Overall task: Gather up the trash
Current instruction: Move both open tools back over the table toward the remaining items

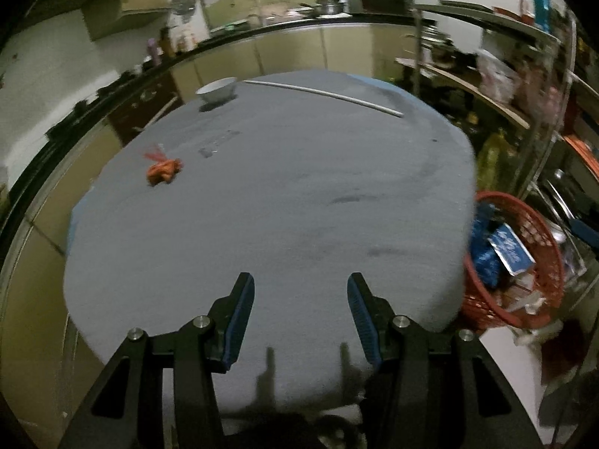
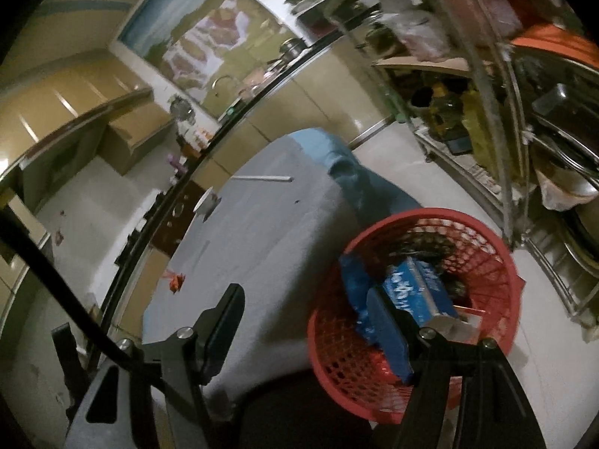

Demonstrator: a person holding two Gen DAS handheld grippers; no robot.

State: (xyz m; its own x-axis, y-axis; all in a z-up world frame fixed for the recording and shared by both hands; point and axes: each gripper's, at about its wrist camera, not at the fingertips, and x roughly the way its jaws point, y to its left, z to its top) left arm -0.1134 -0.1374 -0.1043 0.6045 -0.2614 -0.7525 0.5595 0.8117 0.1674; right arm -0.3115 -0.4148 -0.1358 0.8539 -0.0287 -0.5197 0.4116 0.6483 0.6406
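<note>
Orange wrapper (image 1: 163, 171), crumpled on grey table (image 1: 299, 194), far left: likely light, soft; best pinched across the bunched middle. Left gripper (image 1: 300, 299) and right gripper (image 2: 305, 299) empty, jaws apart.

Shelf clutter (image 1: 498, 78) motion-blurred, unreadable; red basket (image 1: 539, 224) near side hidden behind table edge (image 1: 464, 224); counter items (image 1: 179, 43) too small.
</note>
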